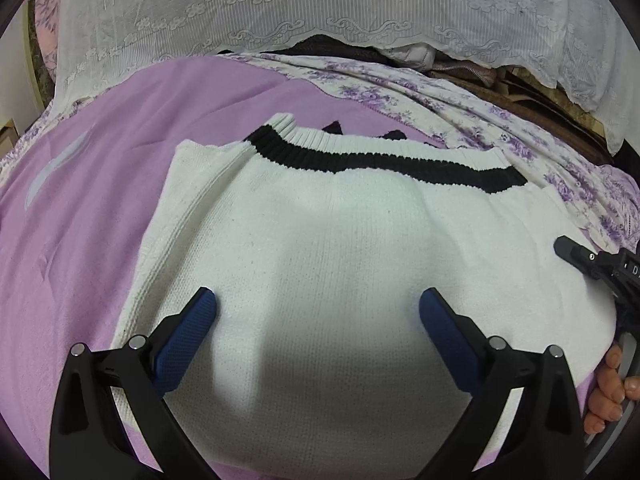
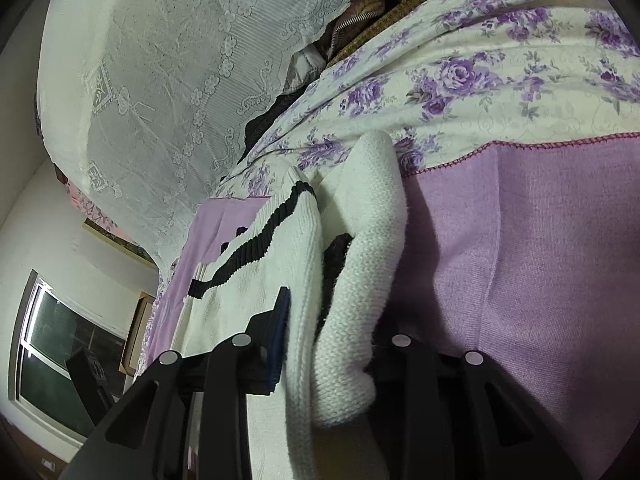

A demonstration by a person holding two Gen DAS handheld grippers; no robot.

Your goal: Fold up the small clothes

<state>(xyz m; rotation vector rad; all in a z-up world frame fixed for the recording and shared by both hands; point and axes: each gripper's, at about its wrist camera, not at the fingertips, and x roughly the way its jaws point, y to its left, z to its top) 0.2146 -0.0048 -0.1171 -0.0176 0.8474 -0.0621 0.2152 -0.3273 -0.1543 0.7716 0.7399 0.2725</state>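
Note:
A white knit sweater (image 1: 340,260) with a black stripe (image 1: 380,160) near its ribbed hem lies flat on a purple blanket (image 1: 100,220). Just above its near part hovers my left gripper (image 1: 318,308), open, with both blue pads (image 1: 188,336) spread wide and nothing between them. At the sweater's right edge is my right gripper (image 1: 576,258). In the right wrist view a bunched fold of the sweater (image 2: 360,280) fills my right gripper (image 2: 332,320), which is shut on it. One blue pad (image 2: 282,320) shows; the knit hides the other finger.
A floral purple-and-white sheet (image 1: 460,96) lies beyond the blanket. Behind it a white lace cover (image 1: 280,8) drapes over piled dark items (image 1: 460,68). A person's fingers (image 1: 608,392) show at the right edge. A window (image 2: 60,340) is at the lower left.

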